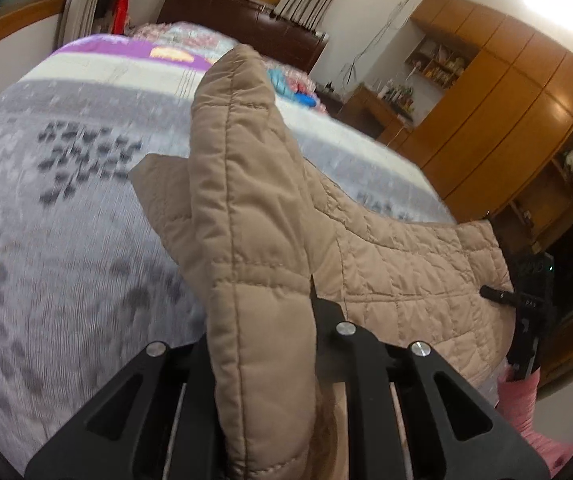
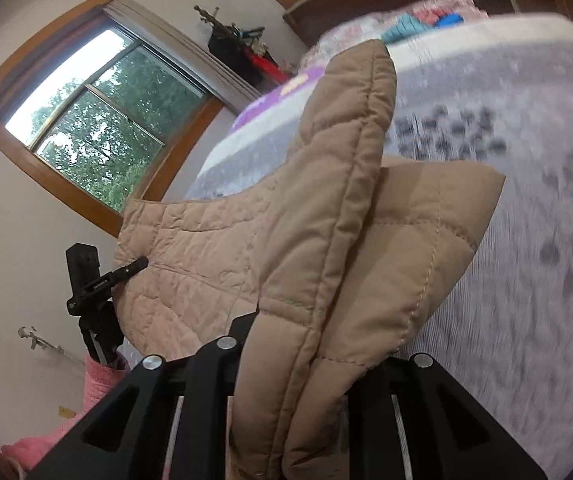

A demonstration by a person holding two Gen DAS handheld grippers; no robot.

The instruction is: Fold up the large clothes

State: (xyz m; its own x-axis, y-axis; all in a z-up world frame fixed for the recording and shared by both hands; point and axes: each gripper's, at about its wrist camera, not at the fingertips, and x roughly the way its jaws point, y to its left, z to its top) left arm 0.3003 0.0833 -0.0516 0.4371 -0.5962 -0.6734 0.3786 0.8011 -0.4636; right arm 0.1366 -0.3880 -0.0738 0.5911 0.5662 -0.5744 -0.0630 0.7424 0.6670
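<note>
A tan quilted jacket (image 1: 386,264) hangs lifted over the bed, stretched between both grippers. My left gripper (image 1: 274,320) is shut on a thick folded edge of it, and the fabric hides most of the fingers. In the right wrist view the same jacket (image 2: 214,264) bunches up between the jaws of my right gripper (image 2: 306,344), which is shut on it. Each view shows the other gripper pinching the jacket's far edge: the right gripper (image 1: 500,295) and the left gripper (image 2: 132,267).
A bed with a grey patterned cover (image 1: 66,240) lies below the jacket, with a brown headboard (image 1: 242,12) and colourful clothes (image 1: 294,88) at its far end. Wooden wardrobes (image 1: 506,112) stand on one side and a window (image 2: 102,128) on the other. Pink sleeves (image 1: 522,400) show.
</note>
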